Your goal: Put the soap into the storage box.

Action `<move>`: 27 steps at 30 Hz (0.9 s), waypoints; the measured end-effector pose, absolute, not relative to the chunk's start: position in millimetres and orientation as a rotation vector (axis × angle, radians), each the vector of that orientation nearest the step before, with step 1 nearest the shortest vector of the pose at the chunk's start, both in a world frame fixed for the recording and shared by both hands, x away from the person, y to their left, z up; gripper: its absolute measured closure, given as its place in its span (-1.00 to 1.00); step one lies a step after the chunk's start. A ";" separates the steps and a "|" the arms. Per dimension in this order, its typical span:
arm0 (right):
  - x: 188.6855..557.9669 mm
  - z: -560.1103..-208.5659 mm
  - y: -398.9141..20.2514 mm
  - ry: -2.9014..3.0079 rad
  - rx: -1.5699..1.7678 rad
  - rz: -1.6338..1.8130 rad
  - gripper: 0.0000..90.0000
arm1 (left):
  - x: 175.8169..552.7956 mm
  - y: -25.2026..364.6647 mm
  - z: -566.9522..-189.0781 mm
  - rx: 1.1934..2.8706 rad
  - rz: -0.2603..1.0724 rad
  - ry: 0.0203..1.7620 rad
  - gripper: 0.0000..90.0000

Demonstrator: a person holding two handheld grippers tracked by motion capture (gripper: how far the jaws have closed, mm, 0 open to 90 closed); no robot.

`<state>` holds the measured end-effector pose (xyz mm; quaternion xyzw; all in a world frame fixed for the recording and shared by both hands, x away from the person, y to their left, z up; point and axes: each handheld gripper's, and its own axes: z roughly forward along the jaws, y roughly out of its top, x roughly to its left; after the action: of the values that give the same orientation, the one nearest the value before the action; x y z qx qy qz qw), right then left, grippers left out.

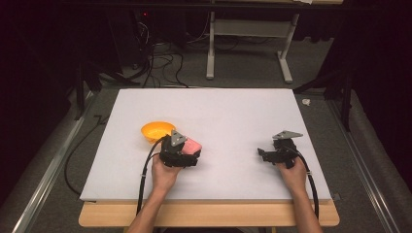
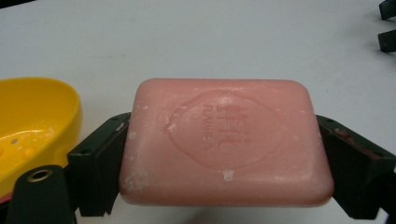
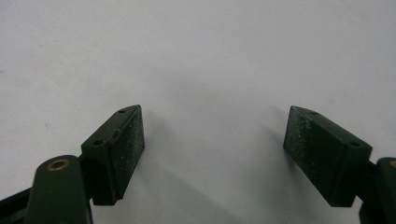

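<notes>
A pink bar of soap (image 2: 226,140) with a stamped oval mark sits between the two black jaws of my left gripper (image 2: 224,154), which press on its short ends. In the high view the soap (image 1: 193,144) pokes out of the left gripper (image 1: 187,150) just right of a yellow bowl (image 1: 156,130). The bowl (image 2: 32,126) lies close at the left in the left gripper view, with wet specks inside. My right gripper (image 1: 265,154) rests on the white board at the right, jaws wide apart with nothing between them (image 3: 212,149).
The white board (image 1: 218,111) covers a wooden table whose front edge (image 1: 209,213) runs near the person's forearms. Cables and a metal table frame (image 1: 248,43) stand on the floor beyond the board. The right gripper's jaw tips (image 2: 387,25) show at the far right.
</notes>
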<state>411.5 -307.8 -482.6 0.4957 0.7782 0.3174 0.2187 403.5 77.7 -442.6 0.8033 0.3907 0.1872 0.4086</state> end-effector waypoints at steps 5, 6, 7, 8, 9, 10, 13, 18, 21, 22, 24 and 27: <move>411.5 -482.7 -307.7 2.152 1.372 0.880 -0.53 | 400.6 82.5 -440.5 2.012 0.474 0.993 -0.69; 411.5 -482.6 -307.9 2.154 1.372 0.879 -0.53 | 400.1 83.6 -440.4 2.010 0.476 0.995 -0.69; 411.5 -482.6 -307.8 2.154 1.372 0.878 -0.53 | 399.6 84.7 -440.3 2.010 0.478 0.997 -0.69; 411.5 -482.7 -307.8 2.151 1.371 0.879 -0.53 | 399.2 85.8 -440.4 2.004 0.480 1.000 -0.69; 411.5 -482.7 -307.8 2.151 1.371 0.879 -0.53 | 399.2 85.8 -440.4 2.004 0.480 1.000 -0.69; 411.5 -482.6 -307.8 2.154 1.372 0.879 -0.53 | 398.1 88.6 -439.7 1.997 0.480 1.007 -0.69; 411.5 -482.7 -307.7 2.151 1.371 0.879 -0.53 | 397.1 91.6 -438.9 1.988 0.481 1.013 -0.69; 411.6 -482.8 -307.9 2.152 1.368 0.879 -0.53 | 393.9 99.5 -436.3 1.969 0.491 1.029 -0.69; 411.5 -482.8 -307.8 2.152 1.370 0.879 -0.53 | 392.4 102.3 -435.3 1.969 0.493 1.031 -0.69; 411.5 -482.6 -307.9 2.154 1.371 0.877 -0.53 | 390.3 103.1 -434.9 1.972 0.513 1.031 -0.69; 411.4 -482.5 -308.0 2.156 1.373 0.876 -0.53 | 387.4 103.5 -434.6 1.979 0.525 1.031 -0.69; 411.5 -482.6 -308.0 2.154 1.372 0.877 -0.53 | 385.3 106.3 -434.3 1.981 0.527 1.030 -0.69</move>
<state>411.5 -308.0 -482.6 0.4959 0.7784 0.3169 0.2187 385.3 106.3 -434.3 0.7871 0.4092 0.2093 0.4114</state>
